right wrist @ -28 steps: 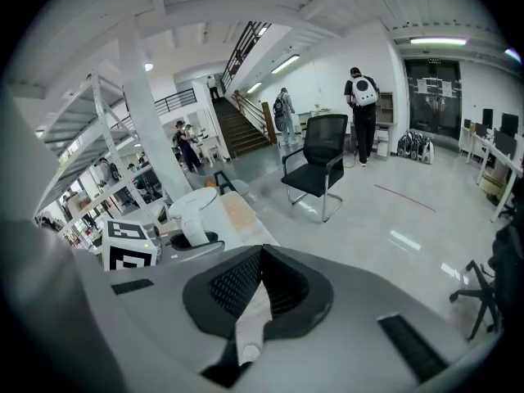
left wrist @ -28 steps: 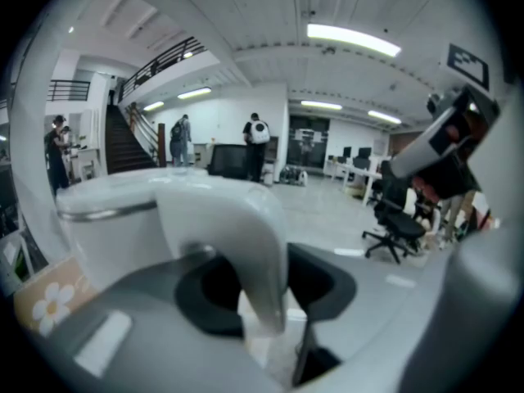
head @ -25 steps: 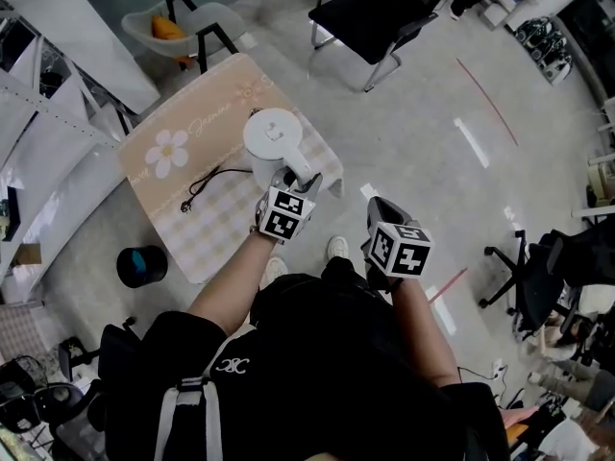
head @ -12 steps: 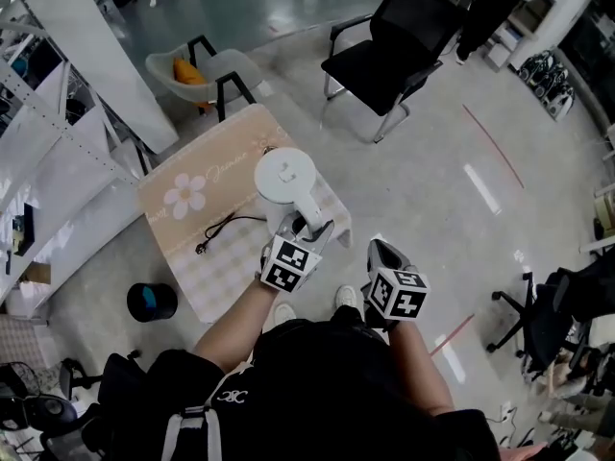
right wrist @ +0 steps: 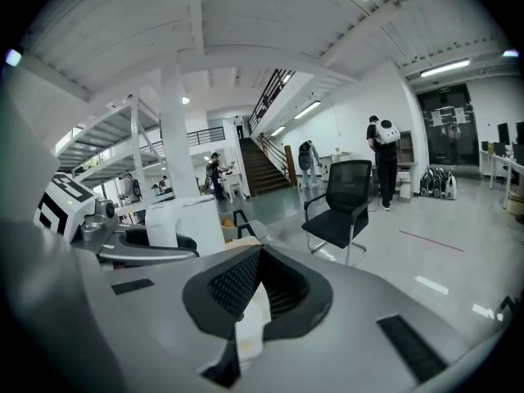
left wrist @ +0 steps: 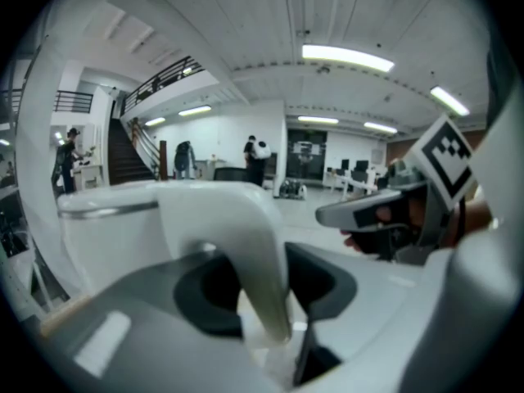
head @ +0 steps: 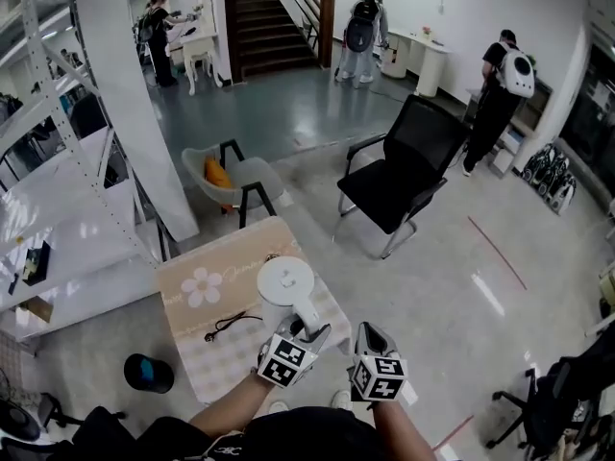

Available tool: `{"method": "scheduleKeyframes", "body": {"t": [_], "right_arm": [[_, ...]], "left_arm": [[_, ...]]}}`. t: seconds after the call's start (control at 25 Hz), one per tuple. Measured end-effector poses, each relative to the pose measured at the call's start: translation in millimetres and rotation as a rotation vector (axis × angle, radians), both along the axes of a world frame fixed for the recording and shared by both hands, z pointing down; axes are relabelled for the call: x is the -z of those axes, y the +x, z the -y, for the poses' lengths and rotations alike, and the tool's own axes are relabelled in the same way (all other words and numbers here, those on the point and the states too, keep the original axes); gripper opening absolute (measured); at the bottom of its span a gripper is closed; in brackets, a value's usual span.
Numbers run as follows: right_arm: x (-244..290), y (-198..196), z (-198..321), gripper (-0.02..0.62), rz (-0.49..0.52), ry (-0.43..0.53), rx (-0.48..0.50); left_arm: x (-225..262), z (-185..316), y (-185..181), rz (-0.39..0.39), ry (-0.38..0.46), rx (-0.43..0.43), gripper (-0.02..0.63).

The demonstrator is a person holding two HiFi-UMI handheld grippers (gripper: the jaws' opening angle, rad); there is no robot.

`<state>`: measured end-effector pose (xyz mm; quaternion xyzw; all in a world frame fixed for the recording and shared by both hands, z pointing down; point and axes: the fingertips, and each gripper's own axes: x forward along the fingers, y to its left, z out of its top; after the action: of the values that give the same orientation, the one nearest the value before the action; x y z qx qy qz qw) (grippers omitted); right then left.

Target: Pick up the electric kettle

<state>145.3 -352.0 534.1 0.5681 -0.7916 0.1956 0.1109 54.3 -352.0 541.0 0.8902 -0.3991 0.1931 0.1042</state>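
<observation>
Kettle: the white kettle (head: 284, 284) stands upright in the lower centre of the head view, over the right part of the table (head: 187, 339); no view shows whether its base rests on the cloth or is clear of it.
Left claw: the left gripper (head: 307, 332) is clamped on the kettle's handle (left wrist: 250, 244), with one dark pad on each side of it.
Right claw: the right gripper (head: 371, 339) is clenched with its pads meeting at the tips and nothing in them. It sits just right of the left one, apart from the kettle.
Table cover: a peach cloth with a white flower (head: 202, 286) and a checked lower part.
Cord: a black cord (head: 229, 326) lies on the cloth, left of the kettle.
Floor: a round black tub (head: 148, 373) sits at lower left, beside the table.
Chairs: a black office chair (head: 399, 176) is right of centre. A grey chair (head: 240, 182) with an orange cushion (head: 218, 173) is beyond the table.
Background: people stand along the top edge, near a staircase (head: 269, 27).
</observation>
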Motion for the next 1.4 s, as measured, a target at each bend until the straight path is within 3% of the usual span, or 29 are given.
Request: {"method": "scheduleKeyframes", "body": {"t": [0.28,0.52,0.8,1.4], "right_arm": [[12,0,21,-0.006,0.018,0.037,0.041],[23,-16,31,-0.006,0.026,0.065,0.126],[32,-16,45,-0.005,0.001,0.117,0.125],[28,-14,44,-0.005,0.004,0.097,0.157]], "left_arm": [[26,-4,8,-0.025,0.071,0.046,0.144],[30,-7,11,-0.03,0.059,0.057,0.144],[33,3,3,-0.027,0.075,0.096,0.143],[30,5,-5,-0.063,0.05,0.158,0.144]]}}
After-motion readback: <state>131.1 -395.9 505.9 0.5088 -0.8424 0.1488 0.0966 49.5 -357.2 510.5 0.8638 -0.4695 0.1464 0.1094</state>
